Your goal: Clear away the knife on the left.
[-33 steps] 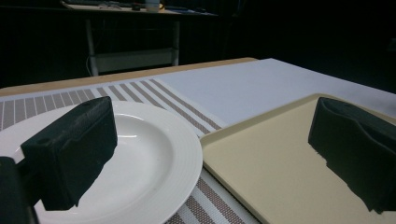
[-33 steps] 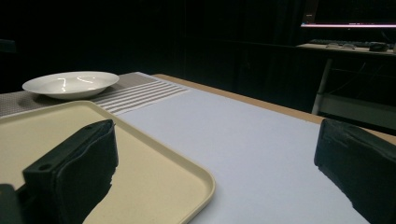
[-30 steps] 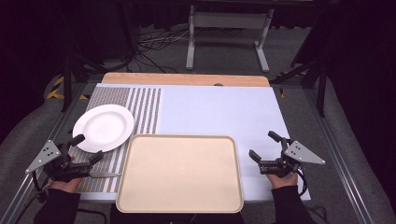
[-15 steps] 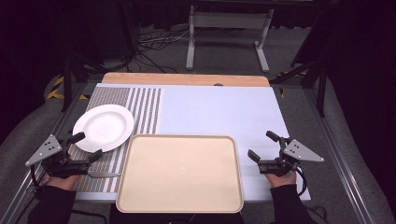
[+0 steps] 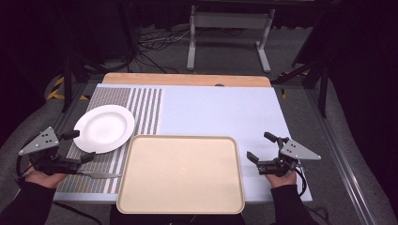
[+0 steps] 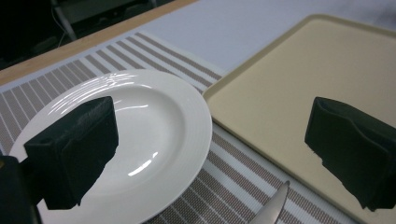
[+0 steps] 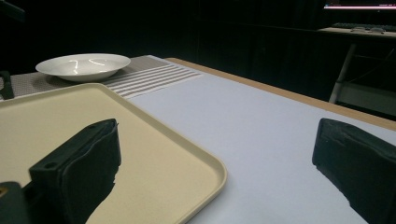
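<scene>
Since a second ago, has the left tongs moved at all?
Yes. The left tongs has drifted slightly left and toward the person, away from the tray's left edge, jaws open beside the white plate.

A striped placemat [image 5: 141, 105] lies on the pale table [image 5: 220, 110].

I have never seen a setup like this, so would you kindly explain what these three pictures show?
A person at a table holds a hand-held two-jaw gripper in each hand: the left gripper and the right gripper. One picture comes from a camera above the table; the other two come from cameras riding on the grippers, looking out between their black jaws. On the table lie a white plate on a striped mat, a beige tray and a knife beside the tray. Both grippers are open and hold nothing.
</scene>
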Tool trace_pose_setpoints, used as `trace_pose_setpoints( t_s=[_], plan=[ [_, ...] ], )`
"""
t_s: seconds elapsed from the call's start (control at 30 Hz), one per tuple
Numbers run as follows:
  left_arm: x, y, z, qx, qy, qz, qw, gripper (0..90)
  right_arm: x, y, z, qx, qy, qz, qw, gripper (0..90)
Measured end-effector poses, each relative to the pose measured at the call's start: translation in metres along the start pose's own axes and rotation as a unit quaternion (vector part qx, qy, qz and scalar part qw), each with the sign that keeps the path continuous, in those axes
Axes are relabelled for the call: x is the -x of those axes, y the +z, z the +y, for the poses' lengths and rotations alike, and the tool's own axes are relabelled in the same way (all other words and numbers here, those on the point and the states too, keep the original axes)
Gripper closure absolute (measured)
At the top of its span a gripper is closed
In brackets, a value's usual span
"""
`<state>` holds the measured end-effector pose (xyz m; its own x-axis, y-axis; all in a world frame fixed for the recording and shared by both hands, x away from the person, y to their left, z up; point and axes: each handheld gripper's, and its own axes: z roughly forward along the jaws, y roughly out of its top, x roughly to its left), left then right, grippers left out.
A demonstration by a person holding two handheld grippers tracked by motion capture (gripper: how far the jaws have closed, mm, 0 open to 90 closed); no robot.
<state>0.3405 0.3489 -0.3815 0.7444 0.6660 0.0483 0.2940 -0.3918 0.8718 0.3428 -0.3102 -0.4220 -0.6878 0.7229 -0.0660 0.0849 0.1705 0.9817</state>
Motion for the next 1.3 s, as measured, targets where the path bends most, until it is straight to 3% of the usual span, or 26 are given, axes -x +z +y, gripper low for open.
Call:
trace_pose_setpoints(
  t_s=[0.17,0.27,0.3,0.37,0.43,0.6,0.7,0.87,1.07,1.23,1.27,1.3],
  plan=[
    [-0.005,-0.001,0.001,-0.051,0.012,-0.015,0.9985,3.8,0.0,0.001,0.0,0.002,0.0,0.001,1.0,1.5],
    [-0.007,-0.001,0.002,-0.083,0.022,-0.025,0.996,3.8,0.0,0.001,0.0,0.002,0.0,0.002,1.0,1.5],
    [-0.007,-0.001,0.002,-0.083,0.022,-0.025,0.996,3.8,0.0,0.001,0.0,0.002,0.0,0.002,1.0,1.5],
    [-0.009,0.0,0.003,-0.108,0.03,-0.035,0.993,3.8,0.0,0.001,0.0,0.002,-0.001,0.001,1.0,1.5],
    [-0.01,0.002,0.003,-0.133,0.044,-0.031,0.9896,3.8,0.0,0.001,-0.001,0.003,0.001,0.003,1.0,1.5],
    [-0.013,0.003,0.004,-0.164,0.049,-0.037,0.9846,4.2,0.0,0.004,-0.001,-0.006,0.0,0.008,1.0,1.5],
    [-0.015,0.004,0.004,-0.194,0.059,-0.041,0.9785,4.3,0.0,0.004,-0.002,-0.006,0.0,0.008,0.9999,1.5],
    [-0.016,0.005,0.004,-0.224,0.064,-0.043,0.9715,4.7,0.0,0.004,-0.002,-0.005,0.0,0.009,0.9999,1.5],
    [-0.015,0.008,0.004,-0.266,0.082,-0.05,0.9591,5.2,-0.001,0.005,-0.002,-0.005,0.001,0.012,0.9999,1.5],
    [-0.017,0.007,0.003,-0.279,0.084,-0.047,0.9555,5.2,0.0,0.005,-0.002,-0.006,0.001,0.01,0.9999,1.5],
    [-0.018,0.008,0.003,-0.285,0.084,-0.05,0.9535,5.2,0.0,0.005,-0.002,-0.006,0.001,0.011,0.9999,1.5],
    [-0.018,0.008,0.003,-0.285,0.084,-0.05,0.9535,5.2,0.0,0.005,-0.002,-0.006,0.001,0.011,0.9999,1.5]
  ],
)
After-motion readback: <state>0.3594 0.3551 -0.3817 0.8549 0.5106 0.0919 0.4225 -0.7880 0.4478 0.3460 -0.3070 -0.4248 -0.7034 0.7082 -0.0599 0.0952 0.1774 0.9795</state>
